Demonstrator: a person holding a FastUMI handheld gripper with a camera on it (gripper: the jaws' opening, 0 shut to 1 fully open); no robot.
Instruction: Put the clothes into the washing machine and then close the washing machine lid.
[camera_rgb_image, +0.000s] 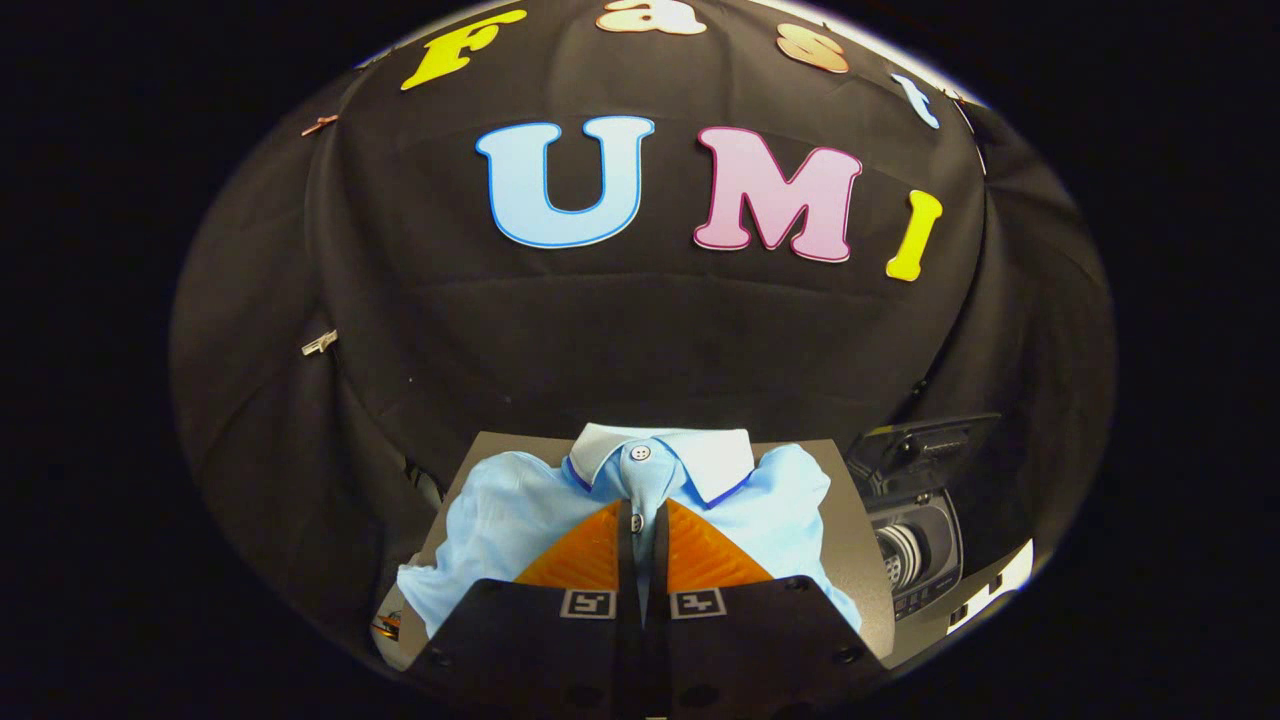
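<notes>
I have the claw (643, 520) pinched narrow on the placket of the blue shirt (520, 510) lying on the surface (860, 540); next, I judge, lift it toward the open washing machine (915, 550) at right.

gripper (642, 520) fingers hide the shirt's (500, 510) middle; washing machine (915, 545) drum interior unclear.

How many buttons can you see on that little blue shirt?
2 on the light blue polo shirt: one button at the collar, another button lower on the placket, right at the tips of the closed gripper. More may be hidden beneath the fingers.
</notes>
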